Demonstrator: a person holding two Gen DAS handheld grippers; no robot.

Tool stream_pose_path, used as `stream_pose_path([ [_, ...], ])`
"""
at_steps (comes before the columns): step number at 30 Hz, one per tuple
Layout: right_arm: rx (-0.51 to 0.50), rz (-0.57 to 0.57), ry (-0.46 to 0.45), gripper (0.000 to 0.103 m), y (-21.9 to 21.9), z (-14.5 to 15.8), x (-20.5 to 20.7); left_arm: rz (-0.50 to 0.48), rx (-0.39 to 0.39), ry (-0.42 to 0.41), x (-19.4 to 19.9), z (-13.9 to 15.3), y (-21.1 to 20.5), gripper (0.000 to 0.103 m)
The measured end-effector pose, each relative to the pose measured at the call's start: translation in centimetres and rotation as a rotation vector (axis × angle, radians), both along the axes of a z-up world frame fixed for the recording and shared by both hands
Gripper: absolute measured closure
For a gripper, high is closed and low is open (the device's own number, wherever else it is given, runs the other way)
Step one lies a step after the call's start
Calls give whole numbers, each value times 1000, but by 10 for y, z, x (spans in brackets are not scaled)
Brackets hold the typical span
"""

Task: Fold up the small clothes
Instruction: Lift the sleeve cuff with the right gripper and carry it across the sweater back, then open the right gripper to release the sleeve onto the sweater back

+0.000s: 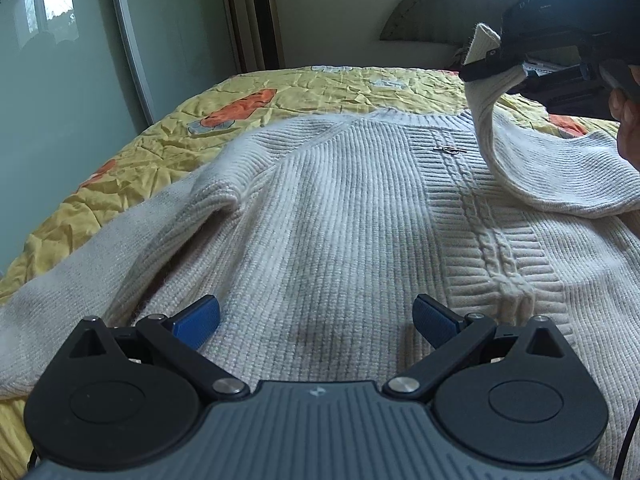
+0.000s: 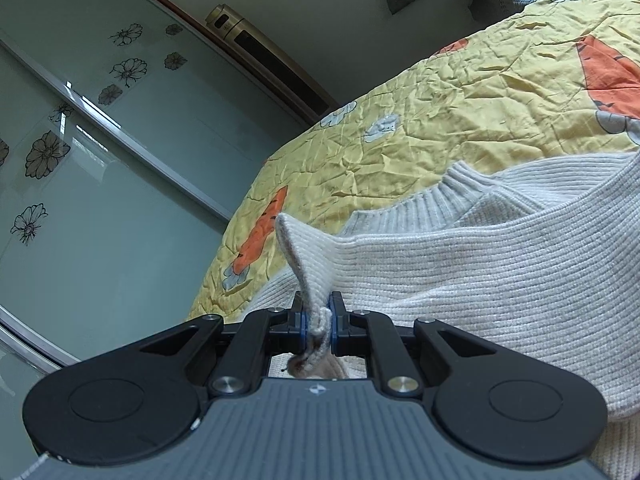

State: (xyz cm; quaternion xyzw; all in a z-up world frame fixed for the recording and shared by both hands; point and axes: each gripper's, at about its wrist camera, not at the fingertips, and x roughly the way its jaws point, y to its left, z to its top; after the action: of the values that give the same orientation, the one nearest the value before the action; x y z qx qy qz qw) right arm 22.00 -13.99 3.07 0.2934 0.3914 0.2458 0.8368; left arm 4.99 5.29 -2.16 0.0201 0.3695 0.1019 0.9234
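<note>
A cream knit sweater (image 1: 340,208) lies flat on the bed, collar away from me, a cable braid down its front. My left gripper (image 1: 316,320) is open and empty, low over the sweater's lower body, blue pads apart. My right gripper (image 2: 319,320) is shut on the cuff of the sweater's right sleeve (image 2: 308,264) and holds it lifted. In the left wrist view the right gripper (image 1: 492,60) is at the upper right, with the sleeve (image 1: 516,168) arching from it down to the shoulder. The left sleeve (image 1: 80,272) stretches out to the left.
The bed has a crumpled yellow quilt (image 1: 192,132) with orange prints. Sliding glass doors (image 1: 60,80) stand left of the bed, a tall air conditioner (image 1: 260,20) in the corner, a headboard (image 1: 420,16) at the far end. A hand (image 1: 628,120) holds the right gripper.
</note>
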Motion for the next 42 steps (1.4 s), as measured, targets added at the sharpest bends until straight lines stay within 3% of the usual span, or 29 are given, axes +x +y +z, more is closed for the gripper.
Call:
stream_pose_path([
  [14,-8,41,31,88,34,-14,12,14,-27,29,-2,2,10,0],
  [22,13,38,34,88,51,-25,25,19,20,-19,-26,27,18,0],
  [29,2,46,64,88,73,-40,37,102,9,-36,-43,43,49,0],
  [40,-1,40,83,88,90,-47,49,123,-3,-12,-43,37,58,0],
  [42,5,43,96,82,93,-51,52,122,-8,-4,-43,36,57,0],
])
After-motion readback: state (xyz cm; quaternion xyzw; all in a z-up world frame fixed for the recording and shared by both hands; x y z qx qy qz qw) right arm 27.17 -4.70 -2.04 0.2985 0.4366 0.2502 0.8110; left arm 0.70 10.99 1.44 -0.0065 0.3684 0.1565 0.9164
